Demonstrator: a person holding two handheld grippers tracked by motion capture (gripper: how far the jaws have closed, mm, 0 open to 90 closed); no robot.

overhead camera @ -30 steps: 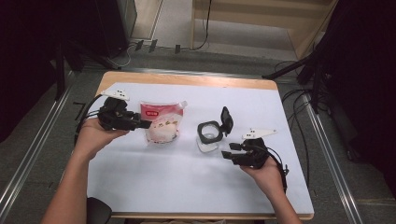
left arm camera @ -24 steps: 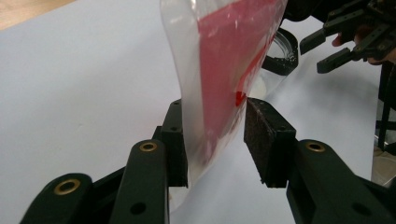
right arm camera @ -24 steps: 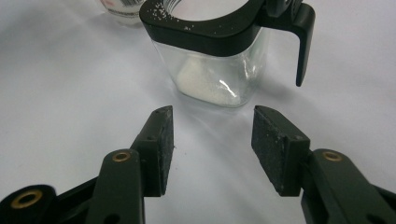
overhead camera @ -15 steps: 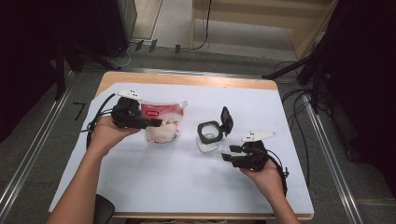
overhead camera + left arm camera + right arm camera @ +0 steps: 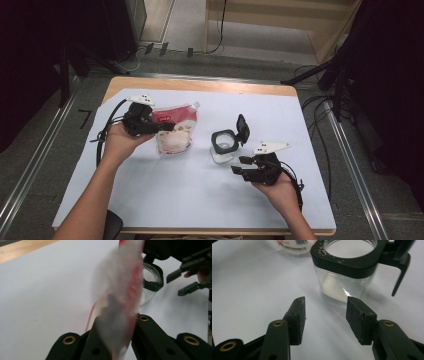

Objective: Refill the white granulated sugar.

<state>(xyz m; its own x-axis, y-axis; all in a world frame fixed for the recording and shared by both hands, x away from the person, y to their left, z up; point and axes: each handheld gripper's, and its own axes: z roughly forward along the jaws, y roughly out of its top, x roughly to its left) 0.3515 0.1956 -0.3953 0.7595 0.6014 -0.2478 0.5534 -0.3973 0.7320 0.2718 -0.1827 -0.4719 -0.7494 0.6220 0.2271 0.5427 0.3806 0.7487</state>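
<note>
From the high view, my left hand-held gripper point(image 5: 167, 127) is clamped on the upper part of the pouch point(image 5: 175, 134), a red and white plastic bag whose lower end hangs toward the white sheet on the counter point(image 5: 165, 200). The pouch sits in the left half of the sheet, well in from the counter's left edge. Just right of it stands the jar point(image 5: 224, 143), a clear container with a black collar and its black flip lid point(image 5: 242, 128) raised upright on the far right side. My right hand-held gripper point(image 5: 240, 165) lies near the jar's near right corner, jaws parted and holding nothing. Wide bare sheet lies in front of both, toward my edge of the counter, and behind the jar up to the wooden far edge.

In the left gripper view, the jaws are pressed together on the pouch point(image 5: 120, 297), which rises blurred between them. Beyond it the jar's black collar point(image 5: 152, 277) shows, and the right hand-held gripper point(image 5: 183, 282) farther right. Bare sheet stretches to the left up to the wooden edge.

In the right gripper view, my jaws stand well apart and empty, the jar point(image 5: 347, 275) just ahead, apart from the pads point(image 5: 298, 320). White powder lies in its bottom. The lid's tab point(image 5: 400, 272) hangs at right. The bottom of the pouch point(image 5: 294, 246) shows at top left.
</note>
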